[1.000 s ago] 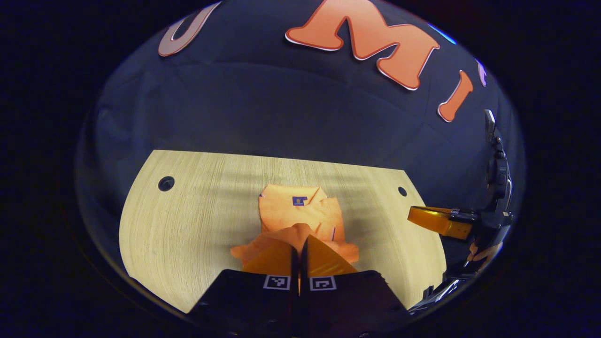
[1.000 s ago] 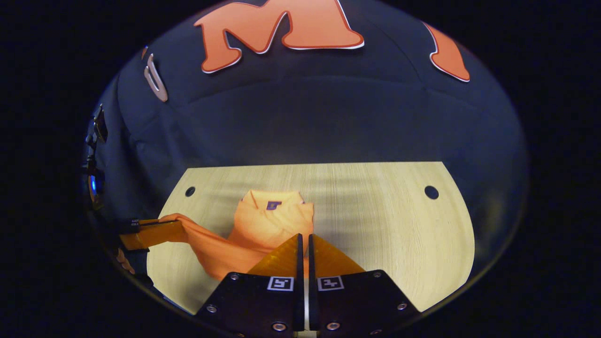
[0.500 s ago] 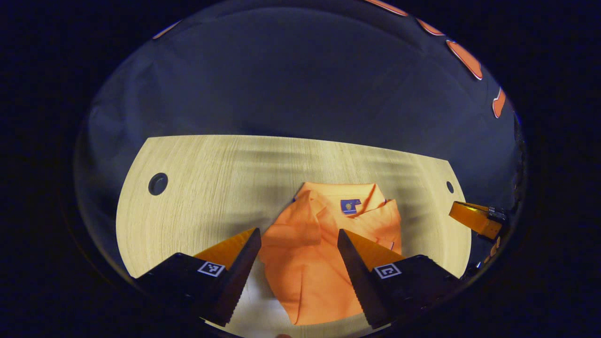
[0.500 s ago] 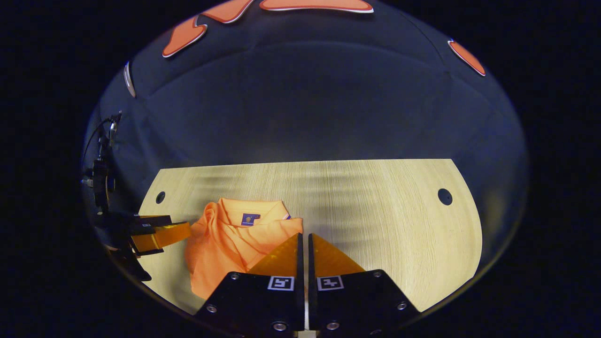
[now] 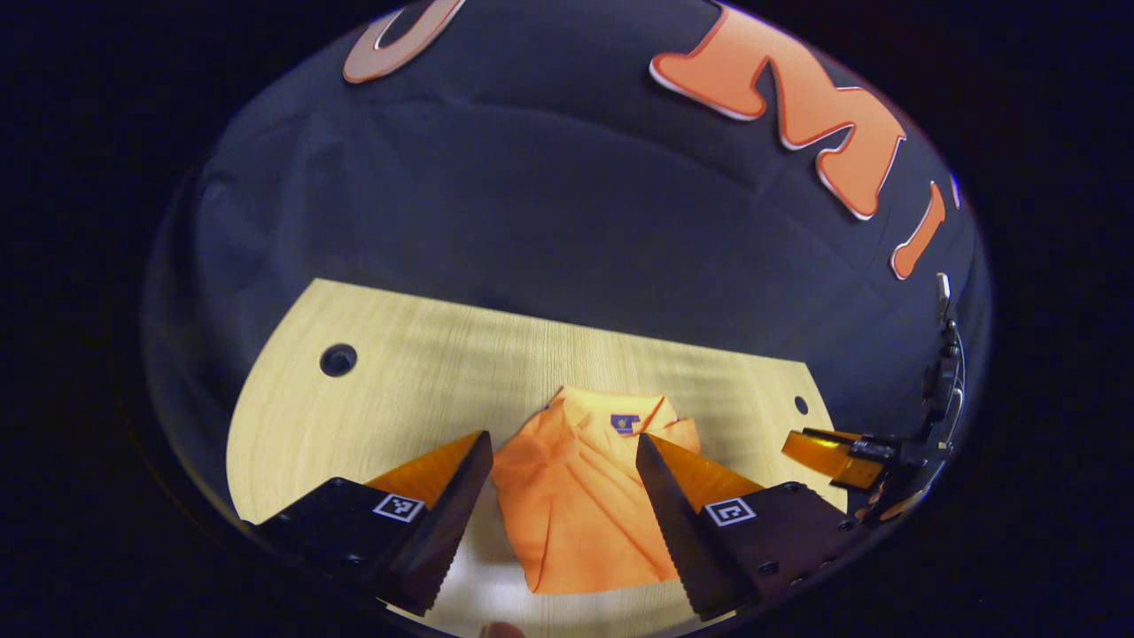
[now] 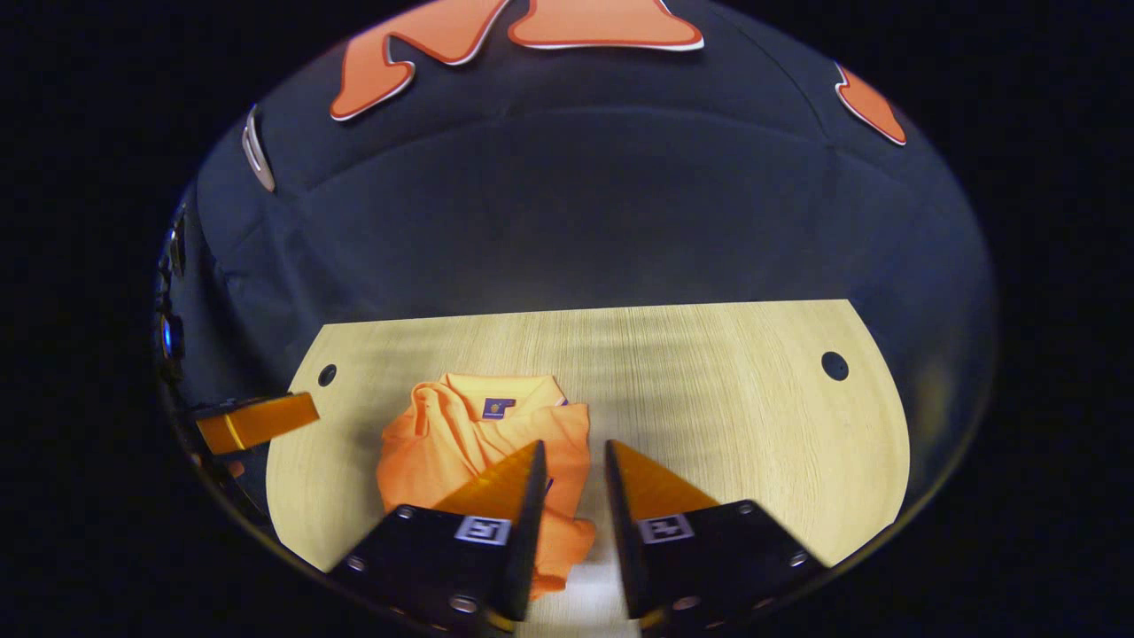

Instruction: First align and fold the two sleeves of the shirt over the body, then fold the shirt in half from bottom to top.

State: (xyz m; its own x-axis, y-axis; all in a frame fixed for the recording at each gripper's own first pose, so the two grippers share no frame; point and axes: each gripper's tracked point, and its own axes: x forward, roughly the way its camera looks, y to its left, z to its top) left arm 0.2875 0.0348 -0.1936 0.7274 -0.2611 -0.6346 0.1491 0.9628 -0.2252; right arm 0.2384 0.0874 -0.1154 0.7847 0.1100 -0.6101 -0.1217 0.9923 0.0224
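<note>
Left hand-held gripper (image 5: 563, 461) released, right hand-held gripper (image 6: 574, 465) parted, orange shirt (image 5: 580, 496) folded narrow, rumpled, collar up, on wooden table (image 5: 399, 390)

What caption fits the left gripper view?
Open left gripper above an orange shirt lying on a wooden table.

Orange shirt (image 5: 585, 496) lies on the table (image 5: 390, 390), folded, collar away from the camera; sleeves apparently tucked over the body.
</note>
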